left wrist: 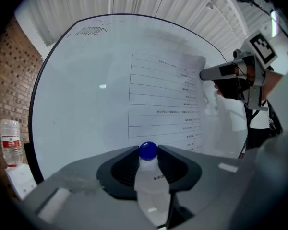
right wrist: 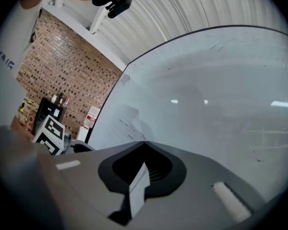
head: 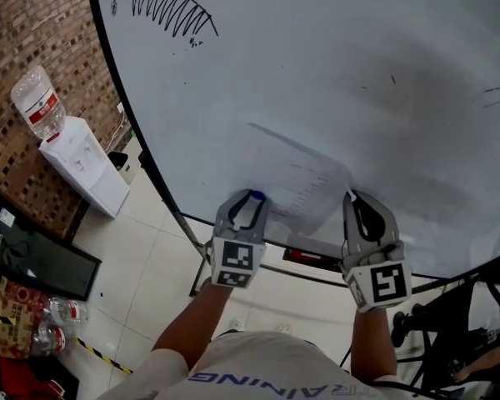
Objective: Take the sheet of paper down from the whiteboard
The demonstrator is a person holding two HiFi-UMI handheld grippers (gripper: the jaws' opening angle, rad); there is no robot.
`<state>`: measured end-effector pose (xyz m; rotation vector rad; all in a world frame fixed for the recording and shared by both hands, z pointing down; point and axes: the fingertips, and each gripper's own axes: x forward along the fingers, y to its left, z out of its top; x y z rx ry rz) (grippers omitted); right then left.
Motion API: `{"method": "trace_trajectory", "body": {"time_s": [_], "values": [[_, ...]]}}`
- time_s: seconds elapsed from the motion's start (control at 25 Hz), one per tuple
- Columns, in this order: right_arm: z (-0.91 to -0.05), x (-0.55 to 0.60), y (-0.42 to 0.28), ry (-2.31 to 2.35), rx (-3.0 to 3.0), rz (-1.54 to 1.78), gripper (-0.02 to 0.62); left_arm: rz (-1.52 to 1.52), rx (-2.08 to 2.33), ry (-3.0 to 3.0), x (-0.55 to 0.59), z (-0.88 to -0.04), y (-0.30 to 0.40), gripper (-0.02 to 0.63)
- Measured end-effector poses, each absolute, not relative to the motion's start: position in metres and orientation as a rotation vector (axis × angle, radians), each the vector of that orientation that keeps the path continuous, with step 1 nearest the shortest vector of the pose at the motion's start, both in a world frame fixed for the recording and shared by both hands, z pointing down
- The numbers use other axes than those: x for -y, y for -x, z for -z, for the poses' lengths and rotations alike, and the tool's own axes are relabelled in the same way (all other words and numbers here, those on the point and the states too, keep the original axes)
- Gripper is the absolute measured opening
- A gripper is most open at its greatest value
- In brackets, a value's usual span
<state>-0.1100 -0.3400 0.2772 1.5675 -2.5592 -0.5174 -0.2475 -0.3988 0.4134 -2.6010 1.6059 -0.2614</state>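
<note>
2 grips are seen: a blue magnet [left wrist: 148, 150] is pinched by the left gripper [head: 252, 197], the sheet of paper [head: 304, 182] is clamped edge-on in the right gripper [right wrist: 144, 143], whiteboard [head: 317, 57] straight ahead of both.

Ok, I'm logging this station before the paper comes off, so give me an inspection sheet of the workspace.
Surface: whiteboard, upright, marker scribble near its top.
Job's things: sheet of paper on the board, with printed lines; blue magnet.
Clutter: water dispenser; bottles on the floor.
Grippers: left claw shut on the blue magnet; right claw shut on the sheet's edge.
Cables: nothing seen.
Surroundings: brick wall, tiled floor.
</note>
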Motion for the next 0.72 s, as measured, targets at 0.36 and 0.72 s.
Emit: {"method": "trace_trajectory", "body": {"time_s": [0.36,0.72], "values": [[-0.315,0.323,0.089,-1.530,2.594,0.354,0.008,0.265,-1.606,2.684,0.369,-0.433,0.267,0.129],[-0.381,0.287,0.032,-1.600,2.591,0.150,0.008,0.196,-1.738,2.728,0.342,-0.447,0.319,0.129]]}}
